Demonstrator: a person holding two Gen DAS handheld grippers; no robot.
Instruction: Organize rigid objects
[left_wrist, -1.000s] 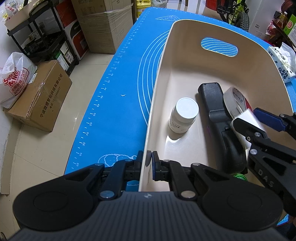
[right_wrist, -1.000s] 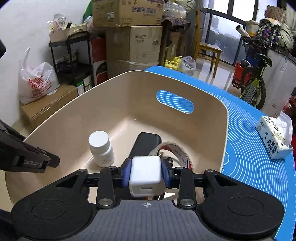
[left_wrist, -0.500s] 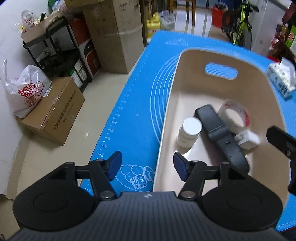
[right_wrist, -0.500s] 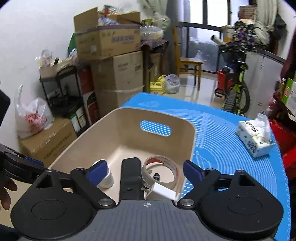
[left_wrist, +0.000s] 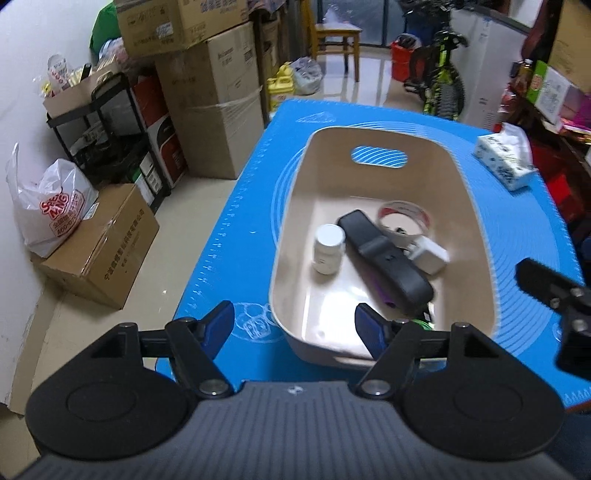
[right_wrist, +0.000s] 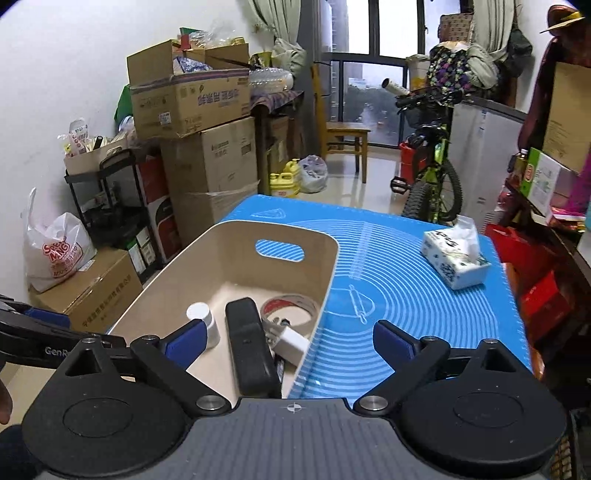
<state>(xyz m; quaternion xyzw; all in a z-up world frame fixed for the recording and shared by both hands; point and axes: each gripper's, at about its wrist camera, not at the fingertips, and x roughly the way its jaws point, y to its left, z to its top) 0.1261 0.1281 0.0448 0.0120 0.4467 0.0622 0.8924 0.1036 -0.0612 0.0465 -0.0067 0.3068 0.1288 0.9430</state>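
A beige bin (left_wrist: 476, 229) (right_wrist: 221, 266) sits on the blue mat. Inside lie a white pill bottle (left_wrist: 328, 249) (right_wrist: 201, 317), a long black device (left_wrist: 384, 258) (right_wrist: 249, 343), a tape roll (left_wrist: 404, 218) (right_wrist: 290, 306) and a white charger cube (left_wrist: 430, 254) (right_wrist: 293, 341). My left gripper (left_wrist: 295, 326) is open and empty, held above and in front of the bin's near end. My right gripper (right_wrist: 288, 341) is open and empty, held above the bin's near right corner. The right gripper shows at the left wrist view's right edge (left_wrist: 554, 295).
A tissue pack (left_wrist: 504, 160) (right_wrist: 456, 256) lies on the blue mat (left_wrist: 236, 236) (right_wrist: 406, 295) at the far right. Cardboard boxes (right_wrist: 207, 155), a black shelf and a plastic bag stand on the floor left of the table. A bicycle (right_wrist: 430, 173) stands beyond.
My right gripper opened and left the white charger cube in the bin. My left gripper let go of the bin's rim and opened. Both grippers drew back and up from the bin.
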